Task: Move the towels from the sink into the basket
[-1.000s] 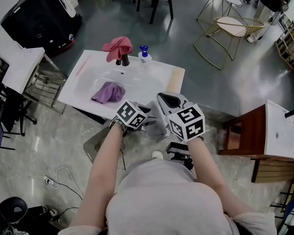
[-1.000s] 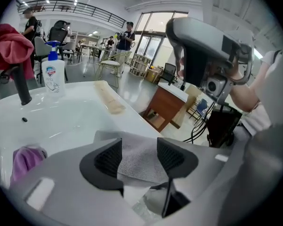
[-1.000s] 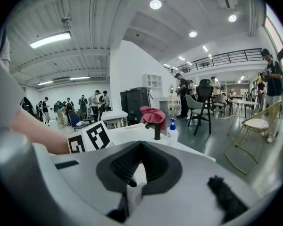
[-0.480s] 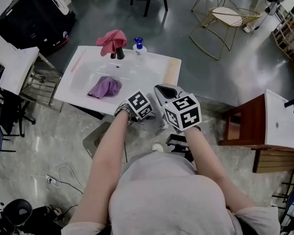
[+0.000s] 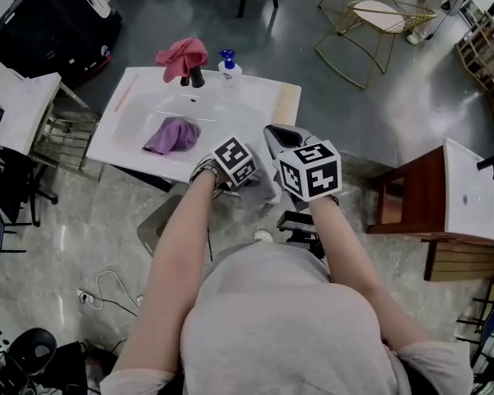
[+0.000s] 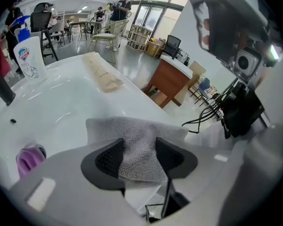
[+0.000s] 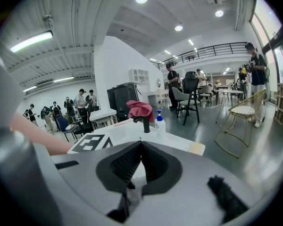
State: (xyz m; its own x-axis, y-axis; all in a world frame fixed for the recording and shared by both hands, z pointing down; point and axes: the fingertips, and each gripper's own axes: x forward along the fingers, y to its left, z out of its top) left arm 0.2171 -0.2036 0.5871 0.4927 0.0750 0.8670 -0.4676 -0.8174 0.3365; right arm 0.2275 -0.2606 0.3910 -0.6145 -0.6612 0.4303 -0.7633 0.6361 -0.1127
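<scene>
A white sink (image 5: 132, 113) holds a purple towel (image 5: 171, 134), which peeks in at the lower left of the left gripper view (image 6: 29, 158). A pink towel (image 5: 181, 56) hangs over the black tap (image 7: 140, 109). My left gripper (image 5: 249, 186) points steeply down at the sink's front right corner. It is shut on a grey knitted towel (image 6: 132, 135) bunched between its pads (image 6: 111, 157). The grey towel (image 5: 263, 192) droops between the two grippers. Close to the right, my right gripper (image 5: 273, 132) has its jaws (image 7: 140, 149) meeting at the tips. Whether cloth is caught there is unclear.
A soap bottle (image 5: 227, 66) stands beside the tap. A pale wooden piece (image 5: 286, 105) lies on the sink's right rim. A grey container (image 5: 152, 229) sits on the floor under the sink's front edge. A wooden stand with a second basin (image 5: 469, 204) is at the right.
My left gripper has sunk and tipped further down with the grey towel, drawing closer to the right gripper. The right gripper has barely moved.
</scene>
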